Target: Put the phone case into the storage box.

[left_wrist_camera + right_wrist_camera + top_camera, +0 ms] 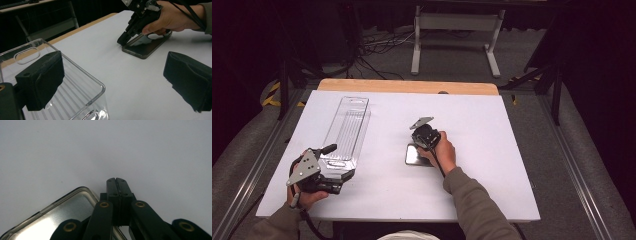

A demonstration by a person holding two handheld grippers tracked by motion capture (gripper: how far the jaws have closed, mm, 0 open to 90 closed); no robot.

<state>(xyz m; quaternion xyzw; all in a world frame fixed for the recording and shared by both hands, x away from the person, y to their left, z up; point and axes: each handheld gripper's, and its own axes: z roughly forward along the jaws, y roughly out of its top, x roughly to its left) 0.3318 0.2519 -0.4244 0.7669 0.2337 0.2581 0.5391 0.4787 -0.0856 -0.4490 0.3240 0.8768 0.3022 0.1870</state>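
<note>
The phone [416,155] lies flat mid-bench. The right gripper [116,180], jaws clenched empty, noses down beside its far corner. The left gripper [117,82], jaws released, straddles the clear tray [346,131]'s near end. Pressing gently avoids skidding the phone.

Both grippers black w/ trailing black cable. Left gripper [329,167]: grey three-cornered plate on top w/ small dark holes at its corners; wide, blocky black jaws w/ matte padded faces, a small round hole in one pad's end. Right gripper [116,182]: same grey plate on top, narrow black jaws on hinged black link arms w/ brass-coloured pivot pins, small screws near the tips. Person wears grey-olive long sleeves on both forearms, cuffs at the wrists.
</note>
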